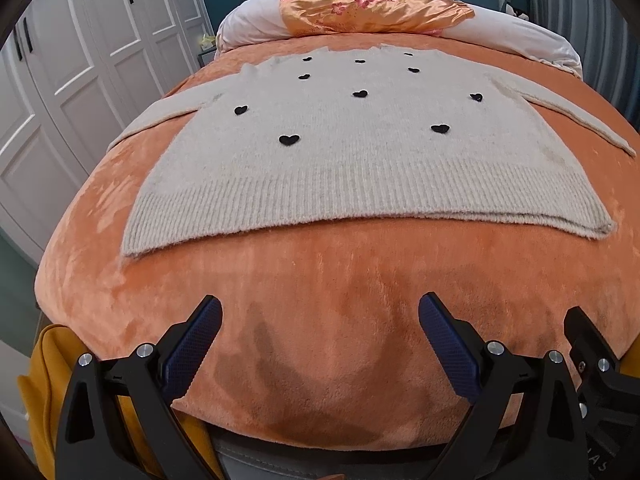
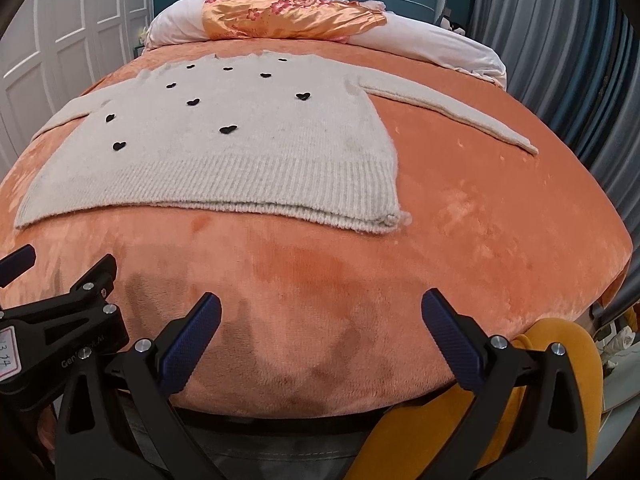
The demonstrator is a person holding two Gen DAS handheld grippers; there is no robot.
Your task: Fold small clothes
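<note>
On orange bed [image 1: 320, 300], sweater [image 1: 360, 152] hem faces grippers.

A bed [image 1: 320, 300] covered by a fuzzy orange blanket [image 2: 480, 208] carries everything. A cream knit sweater [image 1: 360, 168] with black hearts lies flat and spread on the blanket, both sleeves out. At the head end lie a pale duvet [image 1: 248, 28] and a shiny orange floral pillow [image 1: 372, 8].

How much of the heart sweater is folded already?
None yet. The cream heart sweater lies spread flat on the orange blanket, both sleeves out. The left gripper and right gripper hover open and empty near the bed's foot. Every fold is left.
</note>
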